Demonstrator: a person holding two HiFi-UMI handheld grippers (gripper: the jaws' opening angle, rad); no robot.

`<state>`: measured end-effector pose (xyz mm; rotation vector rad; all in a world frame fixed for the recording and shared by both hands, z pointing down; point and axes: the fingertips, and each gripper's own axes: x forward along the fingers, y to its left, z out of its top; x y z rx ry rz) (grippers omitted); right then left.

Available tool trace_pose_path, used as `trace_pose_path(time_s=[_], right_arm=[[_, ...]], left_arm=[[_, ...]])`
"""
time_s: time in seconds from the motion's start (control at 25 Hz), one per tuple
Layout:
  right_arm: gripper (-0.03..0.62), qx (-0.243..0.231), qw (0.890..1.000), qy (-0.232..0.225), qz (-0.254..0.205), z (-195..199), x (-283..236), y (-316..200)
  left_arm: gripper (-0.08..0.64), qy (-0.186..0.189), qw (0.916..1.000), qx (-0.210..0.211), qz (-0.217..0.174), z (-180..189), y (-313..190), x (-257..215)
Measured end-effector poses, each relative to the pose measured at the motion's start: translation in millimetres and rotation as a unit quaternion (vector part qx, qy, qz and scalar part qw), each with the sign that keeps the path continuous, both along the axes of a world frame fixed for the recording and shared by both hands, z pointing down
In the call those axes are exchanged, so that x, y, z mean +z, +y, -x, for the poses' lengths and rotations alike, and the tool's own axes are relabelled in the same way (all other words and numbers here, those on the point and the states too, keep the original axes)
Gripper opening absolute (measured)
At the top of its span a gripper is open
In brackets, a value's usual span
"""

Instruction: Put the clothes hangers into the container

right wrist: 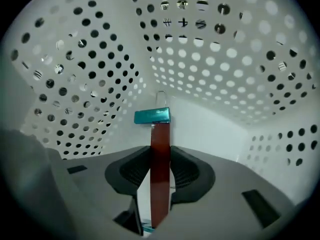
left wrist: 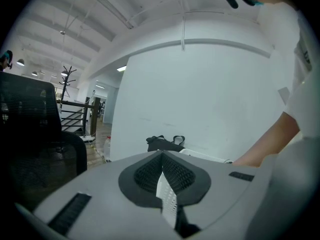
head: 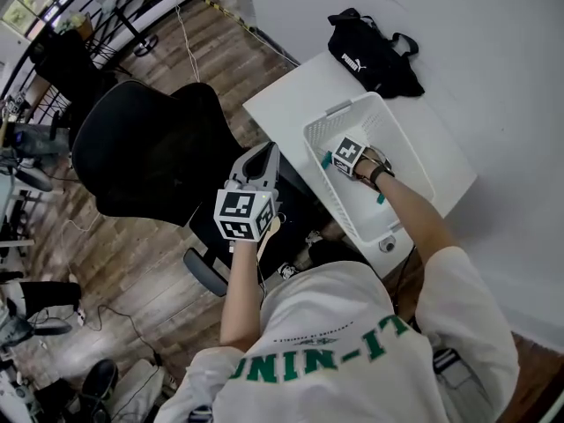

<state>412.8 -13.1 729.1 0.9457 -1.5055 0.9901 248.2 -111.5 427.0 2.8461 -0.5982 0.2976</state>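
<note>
A black mesh office chair [head: 150, 152] fills the middle left of the head view, on a wood floor, just beside a small white table [head: 286, 104] that stands against a white wall at the upper right. A black bag [head: 374, 55] lies at the table's far end. Most of the tabletop is taken up by a white perforated basket [head: 414, 146], the container. The left gripper [head: 263, 152] hovers at frame centre between chair and table, outside the basket, jaws pressed together on nothing. The right gripper [head: 350, 157] reaches down inside the basket, holed walls all around it. It is clamped on a clothes hanger [right wrist: 159, 174], a red-brown bar tipped with a teal clip [right wrist: 152, 116].
</note>
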Motion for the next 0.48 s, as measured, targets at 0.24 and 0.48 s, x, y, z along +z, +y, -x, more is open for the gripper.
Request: trace_pose_path(time_s=[0.24, 0.48], right_arm=[[0.141, 0.013, 1.0, -0.003, -0.004, 2, 14, 0], [0.275, 0.006, 1.0, 0.008, -0.019, 1, 7, 7]], left_arm=[[0.014, -0.004, 0.9998, -0.02, 0.008, 13, -7, 12], [0.014, -0.004, 0.9998, -0.018, 0.006, 13, -4, 12]])
